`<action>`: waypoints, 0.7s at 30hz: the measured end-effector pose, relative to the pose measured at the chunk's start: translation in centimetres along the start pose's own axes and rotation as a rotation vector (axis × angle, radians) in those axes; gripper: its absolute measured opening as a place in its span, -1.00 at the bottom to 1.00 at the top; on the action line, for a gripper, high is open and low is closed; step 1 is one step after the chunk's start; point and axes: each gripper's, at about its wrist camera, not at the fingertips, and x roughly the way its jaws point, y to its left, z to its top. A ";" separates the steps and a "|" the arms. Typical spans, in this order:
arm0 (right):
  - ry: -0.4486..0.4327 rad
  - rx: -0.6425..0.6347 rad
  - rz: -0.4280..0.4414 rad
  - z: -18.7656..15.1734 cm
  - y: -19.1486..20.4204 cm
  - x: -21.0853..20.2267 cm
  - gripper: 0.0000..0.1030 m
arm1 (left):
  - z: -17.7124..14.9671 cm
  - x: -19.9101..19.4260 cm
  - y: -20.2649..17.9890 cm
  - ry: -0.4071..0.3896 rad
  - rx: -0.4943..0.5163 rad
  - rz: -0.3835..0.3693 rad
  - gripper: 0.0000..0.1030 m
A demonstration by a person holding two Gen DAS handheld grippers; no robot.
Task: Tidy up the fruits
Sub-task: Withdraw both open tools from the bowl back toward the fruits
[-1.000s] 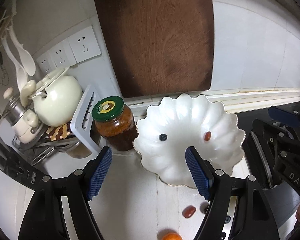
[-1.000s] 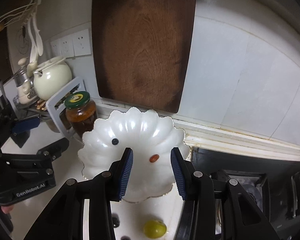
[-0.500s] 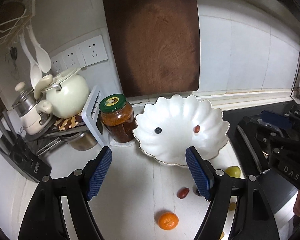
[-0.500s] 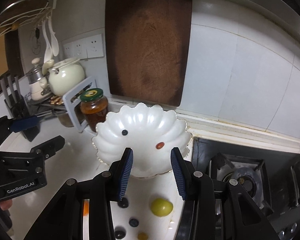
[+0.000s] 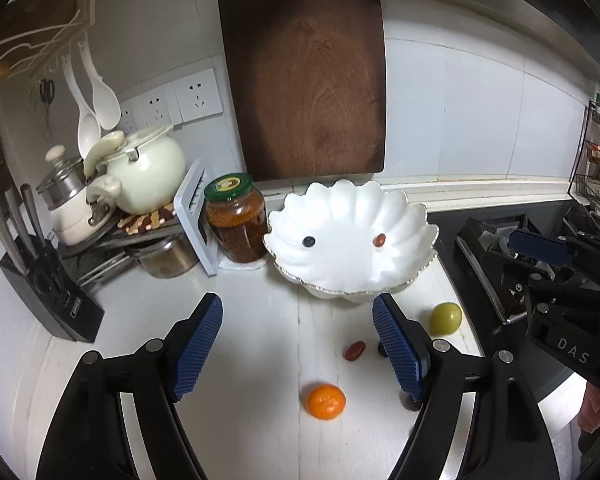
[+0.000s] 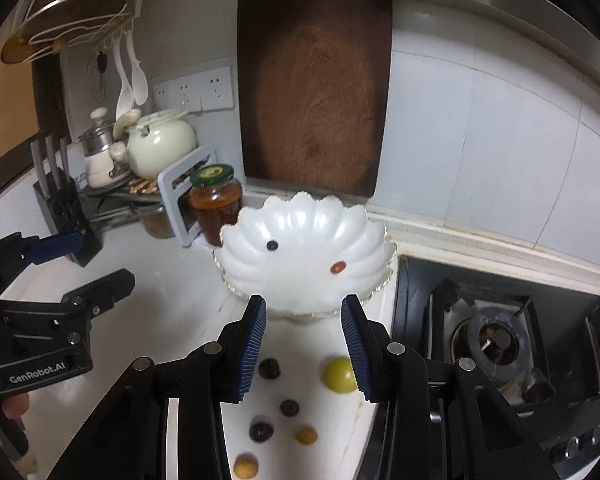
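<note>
Two claws are pulling back from the white scalloped bowl (image 5: 352, 248), so it is showing smaller than a second ago and far more of the counter (image 5: 260, 344) in front of it is coming into view, along with the whole cutting board (image 5: 304, 80) leaning on the wall behind the bowl. Fruits that were cut off or hidden at the bottom edge are now lying in plain sight. Inside the bowl a blueberry (image 5: 309, 241) and a small red fruit (image 5: 379, 240) are sitting apart, unchanged. In front of the bowl a yellow-green fruit (image 5: 445, 318) is lying to the right, an orange tangerine (image 5: 326, 401) farther forward, and a second red fruit (image 5: 354, 351) between them. From the right wrist view, dark berries (image 6: 269, 368) and two small yellow fruits (image 6: 306, 435) are scattered further forward of the bowl. A green-lidded jar (image 5: 236, 216) is standing just left of the bowl.

The left claw (image 5: 298, 352) is angling downward at the counter in front of the bowl, its jaws gaping wide and gripping nothing. The right claw (image 6: 304, 340) is tilting down likewise, on the bowl's right, its jaws parted more narrowly and also empty, with the yellow-green fruit lying on the counter below its right fingertip (image 6: 354, 344).
</note>
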 end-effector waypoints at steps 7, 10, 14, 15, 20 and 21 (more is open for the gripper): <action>0.016 0.014 -0.011 -1.9 -0.2 -0.4 -0.21 | -2.4 -0.6 -0.4 0.012 0.013 0.027 0.51; 0.031 0.011 -0.012 -2.9 -0.3 -0.4 -0.21 | -3.2 -0.5 -0.6 0.025 0.020 0.028 0.51; 0.052 0.011 -0.014 -3.9 -0.5 -0.2 -0.21 | -4.3 -0.4 -0.8 0.030 0.019 0.040 0.51; 0.059 0.016 -0.012 -4.1 -0.6 -0.1 -0.21 | -4.6 -0.4 -0.9 0.030 0.018 0.044 0.51; 0.079 0.026 -0.010 -5.3 -0.9 0.2 -0.21 | -6.0 0.2 -0.9 0.064 -0.013 0.022 0.53; 0.082 0.028 -0.011 -5.5 -0.9 0.2 -0.21 | -6.4 0.4 -0.9 0.075 -0.019 0.012 0.53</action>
